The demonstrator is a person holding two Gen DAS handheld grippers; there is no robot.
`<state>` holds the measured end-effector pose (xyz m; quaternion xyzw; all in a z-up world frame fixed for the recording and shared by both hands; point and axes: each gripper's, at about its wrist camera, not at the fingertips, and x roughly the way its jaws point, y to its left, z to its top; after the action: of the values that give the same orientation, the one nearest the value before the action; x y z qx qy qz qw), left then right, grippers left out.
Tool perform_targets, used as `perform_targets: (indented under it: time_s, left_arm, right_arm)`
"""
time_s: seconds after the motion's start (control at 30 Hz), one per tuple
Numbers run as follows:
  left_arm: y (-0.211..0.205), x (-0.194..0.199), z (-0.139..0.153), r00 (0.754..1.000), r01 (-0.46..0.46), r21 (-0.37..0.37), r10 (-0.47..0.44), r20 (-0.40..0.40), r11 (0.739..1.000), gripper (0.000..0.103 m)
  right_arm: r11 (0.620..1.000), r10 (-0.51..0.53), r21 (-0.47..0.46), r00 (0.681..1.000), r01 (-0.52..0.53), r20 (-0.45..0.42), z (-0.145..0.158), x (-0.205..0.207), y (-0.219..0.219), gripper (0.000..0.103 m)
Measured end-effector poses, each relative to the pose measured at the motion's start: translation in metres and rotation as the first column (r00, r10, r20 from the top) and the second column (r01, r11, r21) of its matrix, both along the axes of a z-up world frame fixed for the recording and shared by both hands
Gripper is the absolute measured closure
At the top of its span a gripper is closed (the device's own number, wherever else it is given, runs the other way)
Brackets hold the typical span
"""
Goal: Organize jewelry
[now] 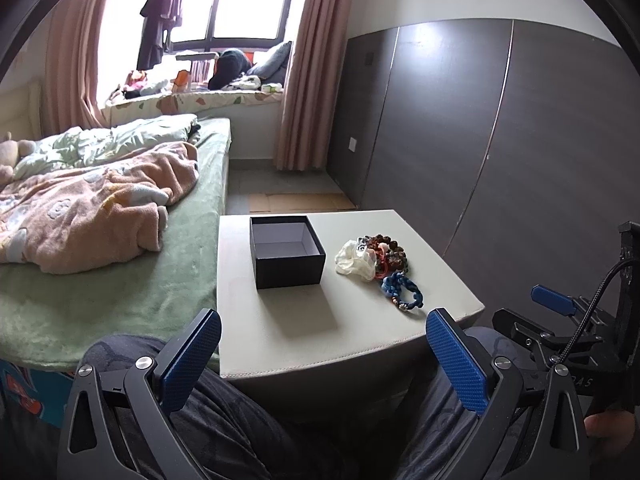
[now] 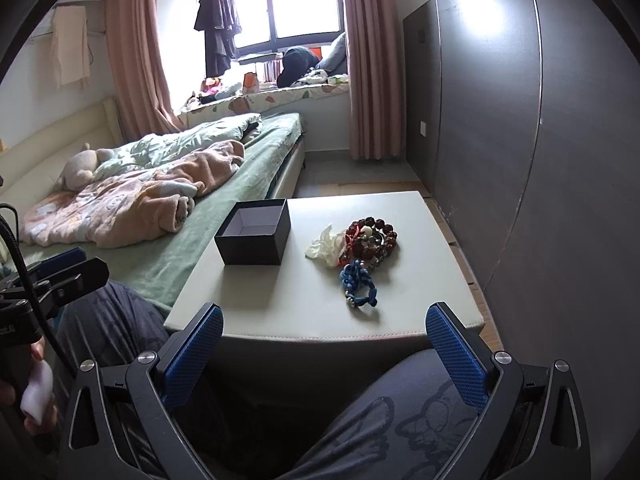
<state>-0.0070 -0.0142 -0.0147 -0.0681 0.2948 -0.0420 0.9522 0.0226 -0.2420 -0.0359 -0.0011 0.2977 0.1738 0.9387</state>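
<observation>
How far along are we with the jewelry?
Nothing is packed yet: the black box sits open and empty. Both the left gripper and right gripper are open, holding nothing. The beaded bracelets, blue braided bracelet and white cloth are all left on the table.

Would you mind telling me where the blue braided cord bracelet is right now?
In both wrist views, the blue braided cord bracelet lies on the white table, right of the open black box, nearest the person within the jewelry pile.

Home bedroom: bed (image 2: 256, 152), curtains (image 2: 136, 48)
</observation>
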Motion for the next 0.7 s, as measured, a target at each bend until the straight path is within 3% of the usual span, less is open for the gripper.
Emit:
perform_targets:
  time_s: [0.7]
  left_arm:
    - [0.0005, 0.0084, 0.0033, 1.000, -0.011, -0.014, 0.011, -0.029, 1.000, 0.001]
  right_arm:
    - [1.000, -0.003, 0.005, 1.000, 0.003, -0.002, 0.0023, -0.0018, -0.0056, 0.001]
